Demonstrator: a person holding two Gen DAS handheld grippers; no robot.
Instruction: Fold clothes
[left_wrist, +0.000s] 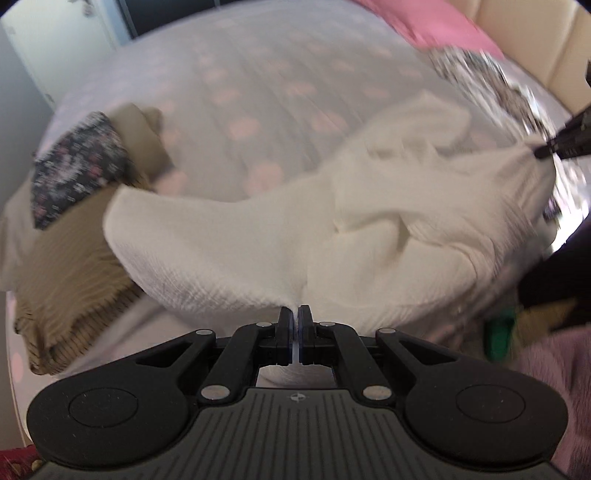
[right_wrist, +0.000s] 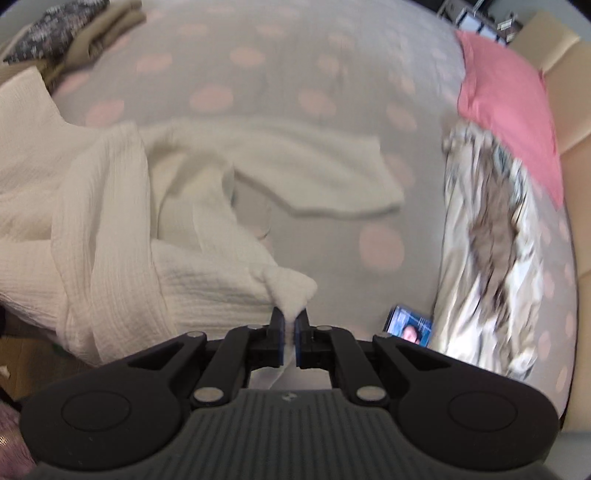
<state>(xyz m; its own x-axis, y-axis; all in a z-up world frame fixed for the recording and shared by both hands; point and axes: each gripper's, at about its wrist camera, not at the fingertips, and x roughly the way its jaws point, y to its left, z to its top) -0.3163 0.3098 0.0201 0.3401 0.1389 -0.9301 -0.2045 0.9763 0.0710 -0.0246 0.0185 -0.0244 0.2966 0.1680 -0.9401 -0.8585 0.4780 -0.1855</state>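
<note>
**Two claws pinch a cream garment over a spotted bed**

The left claw (left_wrist: 295, 314), at the bottom centre of the left wrist view, is clamped tight on an edge of a cream crinkle-weave garment (left_wrist: 280, 236) that spreads across the middle of the frame over a bed (left_wrist: 258, 74) covered in grey fabric with pink dots. The right claw (right_wrist: 289, 317), bottom centre of its own view, nips a bunched corner of the same garment (right_wrist: 110, 206), its jaws nearly together with cloth between them; a sleeve trails toward the middle of the frame. In the left view, the right claw's tip (left_wrist: 545, 150) shows at the right edge, gripping the cloth there. At left, a dark floral piece (left_wrist: 79, 166) lies on a folded tan garment (left_wrist: 74, 280). A pink pillow (right_wrist: 506, 103) sits at upper right, with a mottled, shiny fabric (right_wrist: 487, 251) below it, too blurred to identify. A phone (right_wrist: 410, 328) with a lit screen rests on the bed beside that fabric.
</note>
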